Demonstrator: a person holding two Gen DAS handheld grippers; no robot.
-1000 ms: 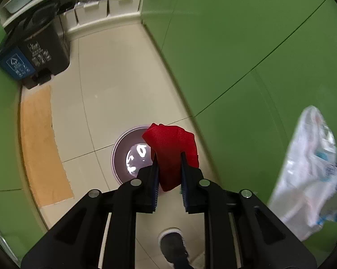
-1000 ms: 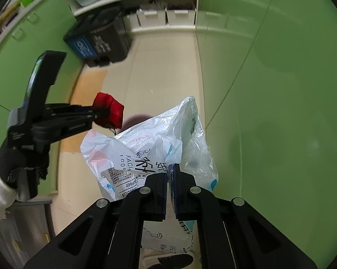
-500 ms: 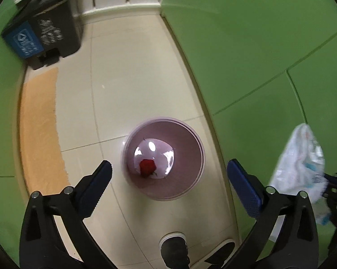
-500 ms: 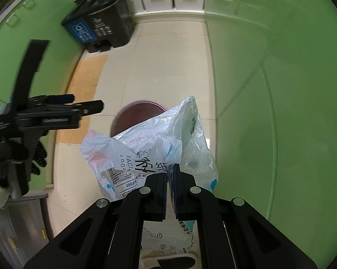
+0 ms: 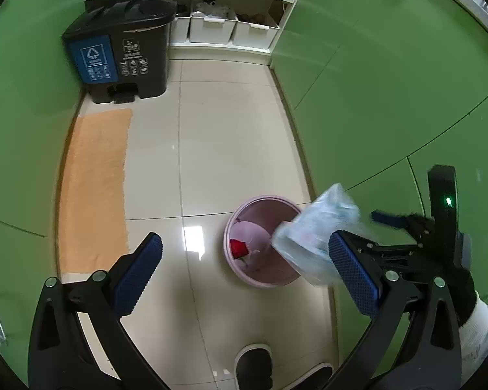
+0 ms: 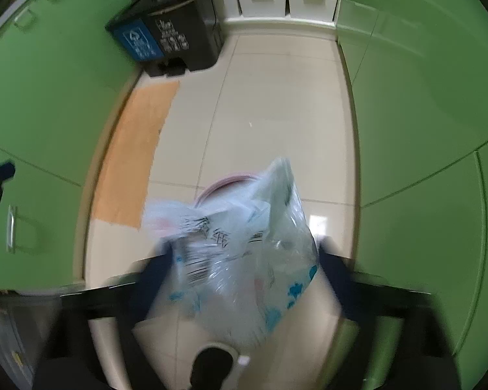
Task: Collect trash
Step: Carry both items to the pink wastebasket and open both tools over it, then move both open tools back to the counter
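- The plastic bag (image 6: 240,253), clear with blue print and black lettering, hangs blurred between the fingers of my right gripper (image 6: 244,279), over the near rim of the pink bin (image 5: 260,284) on the tiled floor (image 5: 231,130); in the left wrist view the bag (image 5: 312,240) overlaps the bin's right edge
- My right fingers are opening at this moment, spread either side of the bag; the pads look clear of it, so I judge it is being let go, though blur hides any last contact
- A red piece of trash (image 5: 238,247) already lies in the bin's bottom
- My left gripper (image 5: 244,273) stands wide with nothing in it, off to the bin's left
- I judge the step as dropping the bag into the bin; next I need to check it lands inside, not hung on the rim; a shoe (image 5: 253,369) stands close below
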